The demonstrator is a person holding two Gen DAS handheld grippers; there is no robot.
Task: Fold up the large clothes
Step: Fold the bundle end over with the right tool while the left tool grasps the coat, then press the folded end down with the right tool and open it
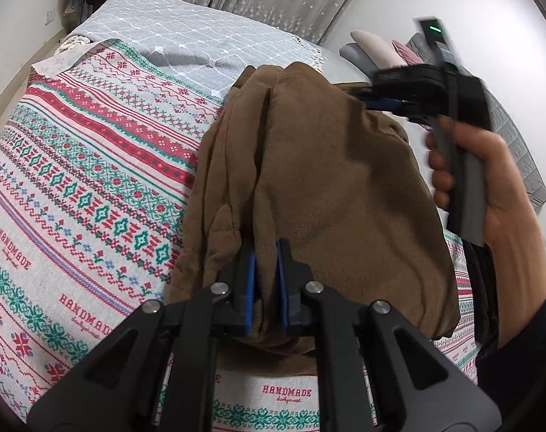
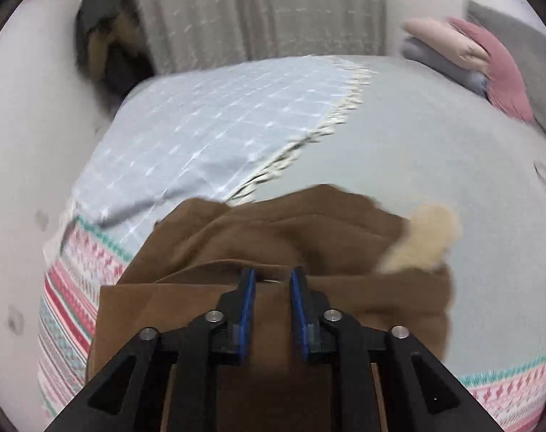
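Brown garment point(image 1: 309, 180) — bunched, creased

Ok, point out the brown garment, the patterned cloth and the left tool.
brown garment point(image 1: 327, 180), left wrist view, its broad upper face.
patterned cloth point(image 1: 93, 165), left wrist view, a red and green band.
left tool point(image 1: 265, 288), left wrist view, between its fingertips.
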